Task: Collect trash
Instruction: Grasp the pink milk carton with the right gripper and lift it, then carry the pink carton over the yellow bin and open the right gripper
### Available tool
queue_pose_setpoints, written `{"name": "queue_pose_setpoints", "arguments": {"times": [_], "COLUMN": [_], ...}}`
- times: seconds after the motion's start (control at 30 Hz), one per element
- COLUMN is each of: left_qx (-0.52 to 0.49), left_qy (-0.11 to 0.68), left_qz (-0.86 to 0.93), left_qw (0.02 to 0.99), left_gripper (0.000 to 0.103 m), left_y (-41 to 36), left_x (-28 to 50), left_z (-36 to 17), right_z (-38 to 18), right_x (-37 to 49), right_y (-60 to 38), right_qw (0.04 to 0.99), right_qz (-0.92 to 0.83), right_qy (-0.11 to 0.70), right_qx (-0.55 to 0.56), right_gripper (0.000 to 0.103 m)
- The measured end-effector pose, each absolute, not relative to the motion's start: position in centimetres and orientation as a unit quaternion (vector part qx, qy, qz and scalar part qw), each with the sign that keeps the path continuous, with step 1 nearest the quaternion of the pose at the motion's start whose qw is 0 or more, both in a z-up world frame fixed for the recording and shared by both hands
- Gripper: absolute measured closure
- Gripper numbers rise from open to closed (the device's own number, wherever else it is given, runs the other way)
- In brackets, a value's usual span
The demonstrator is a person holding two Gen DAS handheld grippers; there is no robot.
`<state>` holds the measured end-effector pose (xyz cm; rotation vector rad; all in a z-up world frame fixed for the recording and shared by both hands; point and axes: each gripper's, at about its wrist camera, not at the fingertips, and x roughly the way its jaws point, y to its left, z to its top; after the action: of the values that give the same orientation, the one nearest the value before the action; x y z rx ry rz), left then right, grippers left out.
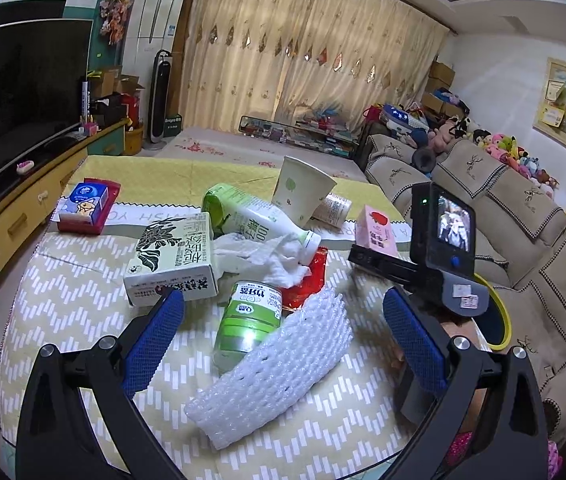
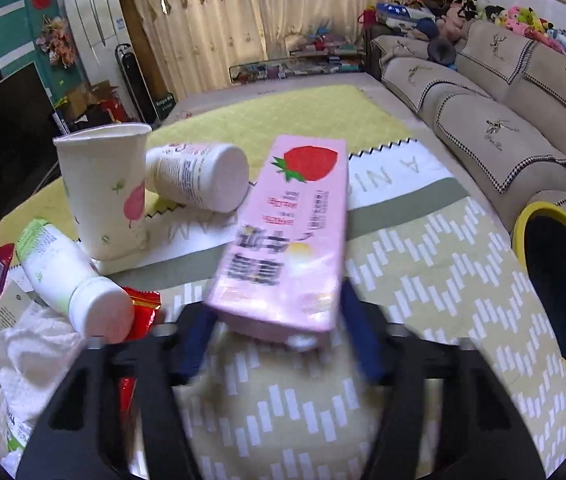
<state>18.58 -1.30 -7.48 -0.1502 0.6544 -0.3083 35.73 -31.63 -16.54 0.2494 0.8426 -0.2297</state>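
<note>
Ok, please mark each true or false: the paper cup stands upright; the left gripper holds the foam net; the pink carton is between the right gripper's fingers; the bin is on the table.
1. True: the paper cup stands mouth up.
2. False: the left gripper is open, and the foam net lies on the table.
3. True: the pink carton sits between the right gripper's fingers.
4. False: the bin is beside the table, by the sofa.

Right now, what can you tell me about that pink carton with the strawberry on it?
The pink carton is a slim box that looks like coated paper, with a red strawberry and dark lettering printed on it. It sits tilted between the blue fingers of the right gripper, its near end blurred, above the patterned table cover. Nothing else visibly touches it.
</note>
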Motion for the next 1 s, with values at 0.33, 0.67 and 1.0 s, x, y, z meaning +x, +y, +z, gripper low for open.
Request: {"name": "queue_pose_setpoints", "arguments": {"times": [0.33, 0.67, 1.0], "left_qx": [-0.068, -0.053, -0.042], "left_qy": [0.324, 0.330, 0.330], "left_qz": [-0.155, -0.170, -0.172], "left_qw": [0.931, 0.927, 0.927], "left_gripper": [0.005, 0.005, 0.005], "left_y": [-2.1, -4.4, -5.8], "left_x": [18.5, 17.3, 16.0], "left_z": [-7.8, -7.8, -7.6], "right_z": [-13.4, -11.3, -11.7], "right_x": [27.4, 19.9, 16.9], "right_y": [-34.1, -36.6, -38.2], "right_qw": [0.921, 0.922, 0.917], "right_qz": [-0.064, -0.024, -0.008], "right_qy": [0.369, 0.367, 0.371], "right_qx": [0.108, 0.118, 0.145], "right_gripper": [0.051, 0.052, 0.052]}}
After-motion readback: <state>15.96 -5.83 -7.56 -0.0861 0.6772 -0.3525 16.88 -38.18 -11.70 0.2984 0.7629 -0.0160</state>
